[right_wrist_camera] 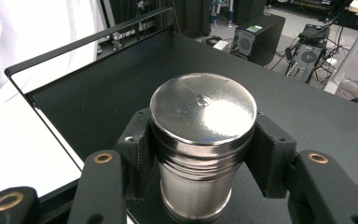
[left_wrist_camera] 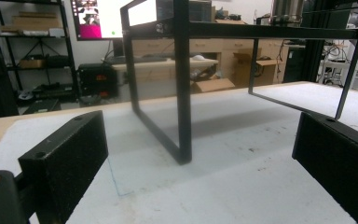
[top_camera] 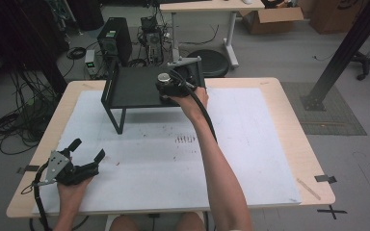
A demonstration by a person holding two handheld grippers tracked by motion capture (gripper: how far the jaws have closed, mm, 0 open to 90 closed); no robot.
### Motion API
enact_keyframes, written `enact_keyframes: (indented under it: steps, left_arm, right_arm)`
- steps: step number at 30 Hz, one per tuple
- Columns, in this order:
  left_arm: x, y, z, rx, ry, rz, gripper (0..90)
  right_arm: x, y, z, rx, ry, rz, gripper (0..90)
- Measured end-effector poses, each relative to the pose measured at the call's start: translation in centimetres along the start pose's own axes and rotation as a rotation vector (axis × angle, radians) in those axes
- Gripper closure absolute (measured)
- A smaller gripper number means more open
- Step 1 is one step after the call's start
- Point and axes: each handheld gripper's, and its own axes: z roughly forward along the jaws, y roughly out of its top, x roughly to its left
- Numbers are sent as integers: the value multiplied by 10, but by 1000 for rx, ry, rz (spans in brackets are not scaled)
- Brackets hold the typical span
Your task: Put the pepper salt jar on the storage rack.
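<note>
Steel canister point(right_wrist_camera: 203, 140) is seen standing upright, long axis vertical, on the black shelf point(top_camera: 135, 86) near its right end, pinched at mid-body between the jaws of the right gripper point(right_wrist_camera: 203, 154). It lies directly within that tool's grasp; the left gripper point(top_camera: 84, 151) is held well apart at the near-left table point(top_camera: 279, 144) edge, jaws spread, nothing between them. Counted: one canister, one shelf, two grippers.

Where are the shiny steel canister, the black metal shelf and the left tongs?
Shiny round steel canister point(right_wrist_camera: 203, 108): right gripper view, on its lid.
Black metal shelf point(top_camera: 132, 86): high view, on its bare top.
Left tongs point(top_camera: 87, 149): high view, midway between the open fingertips.
</note>
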Motion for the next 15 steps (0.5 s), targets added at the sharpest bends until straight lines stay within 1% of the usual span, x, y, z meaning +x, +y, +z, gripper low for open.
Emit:
enact_keyframes:
  steps: [5, 8, 9, 10, 11, 13, 15]
  left_arm:
    - [0, 0, 0, 0, 0, 0, 37]
    - [0, 0, 0, -1, 0, 0, 37]
    - [0, 0, 0, -1, 0, 0, 37]
    - [0, 0, 0, -1, 1, 0, 37]
    - [0, 0, 0, -1, 0, 0, 37]
    - [0, 0, 0, 0, 1, 0, 37]
    - [0, 0, 0, 0, 0, 1, 37]
  right_arm:
    - [-1, 0, 0, -1, 16, 8, 450]
    - [1, 3, -1, 1, 18, 3, 397]
    - [1, 3, -1, 1, 18, 3, 397]
    - [2, 4, -1, 3, 18, 0, 370]
    - [2, 4, -1, 3, 18, 0, 370]
    - [2, 4, -1, 6, 23, 7, 330]
    - [2, 4, -1, 9, 26, 13, 266]
